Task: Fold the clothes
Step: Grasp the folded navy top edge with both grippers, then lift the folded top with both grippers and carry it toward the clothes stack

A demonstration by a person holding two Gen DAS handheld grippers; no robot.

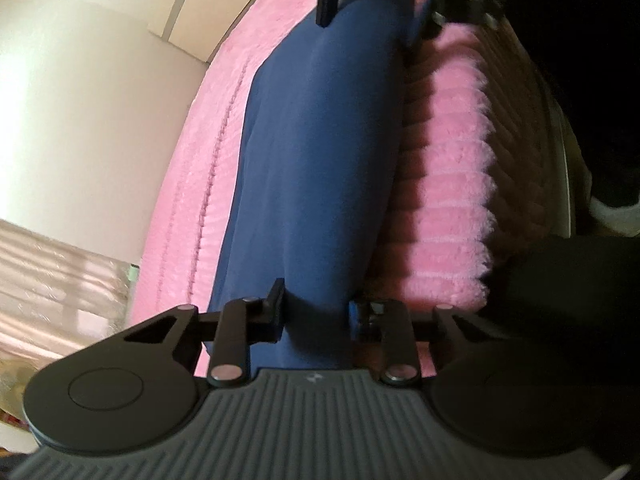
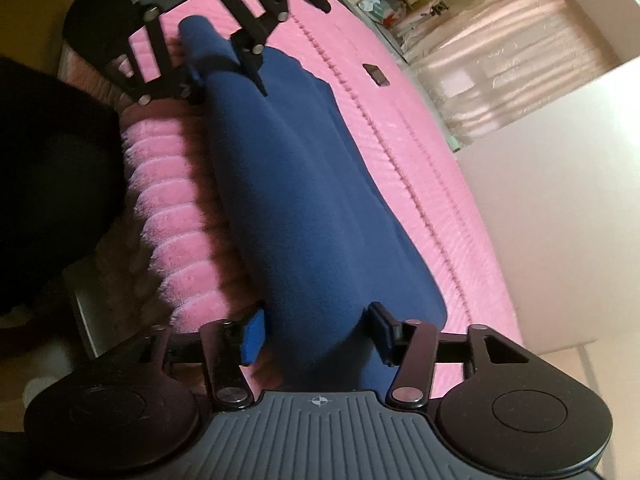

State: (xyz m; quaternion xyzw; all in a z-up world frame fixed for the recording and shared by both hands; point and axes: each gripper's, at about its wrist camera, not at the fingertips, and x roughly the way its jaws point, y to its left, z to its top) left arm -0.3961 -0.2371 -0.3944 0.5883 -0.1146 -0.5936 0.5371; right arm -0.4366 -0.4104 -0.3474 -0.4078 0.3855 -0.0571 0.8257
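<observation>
Navy-blue cloth, a garment (image 1: pixel 320 168) folded into a long narrow band, lies stretched along a bed covered by a fluffy pink ribbed blanket (image 1: pixel 452 216), close to the blanket's near edge. At one end the left tool (image 1: pixel 316 312) straddles the band, one finger on each side with the fabric bunched between them; the fingers stand fairly wide, and whether they actually pinch the cloth cannot be told from this view. At the opposite end the right tool (image 2: pixel 320 330) sits the same way, its blue-padded finger (image 2: pixel 254 336) against one side of the garment (image 2: pixel 304 184) and its black finger on the other, the cloth filling the gap between; again a true grip cannot be confirmed. Each camera catches the other tool at the far end of the band: the right tool (image 1: pixel 376 12) appears at the top of the left wrist view, the left tool (image 2: pixel 228 76) at the top of the right wrist view, its fingers around the garment's far end. A stitched seam runs along the pink blanket (image 2: pixel 400 128) beside the garment, and a small dark flat object (image 2: pixel 376 75) rests on the blanket beyond that seam, well apart from the cloth. Pale curtains (image 2: pixel 500 64) hang in the background.
</observation>
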